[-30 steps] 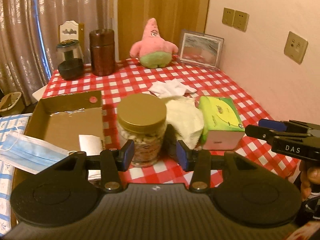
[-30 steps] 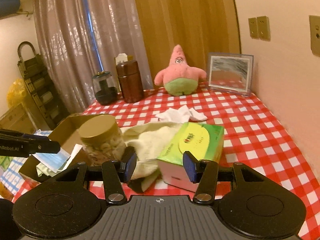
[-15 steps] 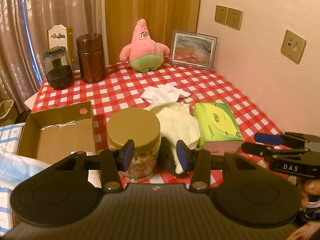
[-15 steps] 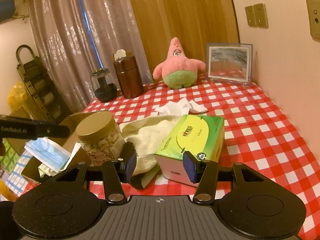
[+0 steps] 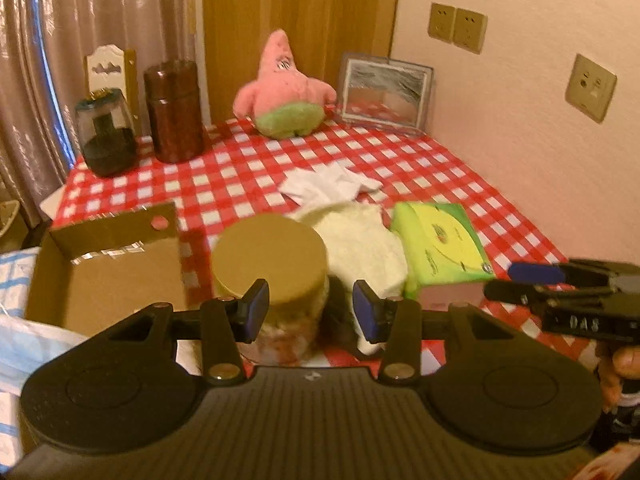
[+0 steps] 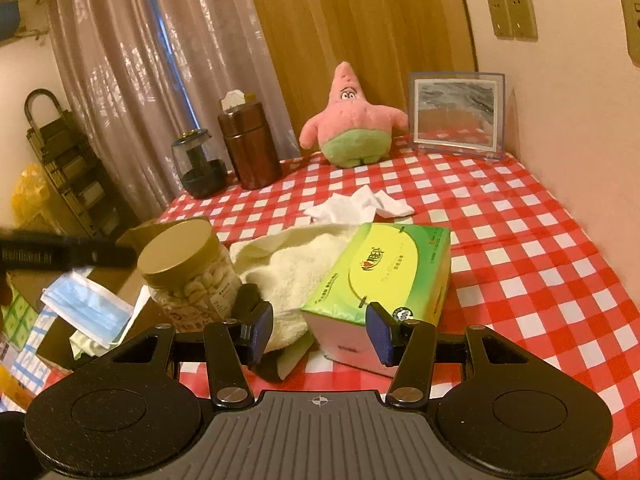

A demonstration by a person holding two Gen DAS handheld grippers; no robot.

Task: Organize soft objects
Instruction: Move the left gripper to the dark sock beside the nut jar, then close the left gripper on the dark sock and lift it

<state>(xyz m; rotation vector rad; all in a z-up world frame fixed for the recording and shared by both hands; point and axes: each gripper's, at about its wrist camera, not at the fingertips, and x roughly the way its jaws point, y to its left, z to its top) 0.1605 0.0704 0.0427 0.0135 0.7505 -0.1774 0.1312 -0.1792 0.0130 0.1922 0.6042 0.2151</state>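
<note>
A pink star plush (image 5: 285, 90) (image 6: 352, 124) sits at the back of the red checked table. A cream towel (image 5: 360, 240) (image 6: 296, 268) lies mid-table, with white cloth (image 5: 332, 186) (image 6: 360, 204) behind it. A green tissue pack (image 5: 442, 248) (image 6: 384, 276) lies right of the towel. A blue face mask (image 6: 86, 308) lies on the cardboard box (image 5: 112, 276). My left gripper (image 5: 308, 310) is open and empty, above the front of a gold-lidded jar (image 5: 272, 268) (image 6: 186, 272). My right gripper (image 6: 320, 326) is open and empty, just before the tissue pack.
A brown canister (image 5: 174, 110) (image 6: 250, 144) and a dark glass jar (image 5: 106, 136) (image 6: 198, 164) stand at the back left. A picture frame (image 5: 386, 96) (image 6: 456, 114) leans on the wall at the back right. A wall runs along the table's right side.
The left gripper has risen and pulled back, so the jar and box sit lower in its view. The right gripper has edged slightly closer to the tissue pack. Both stay open.
</note>
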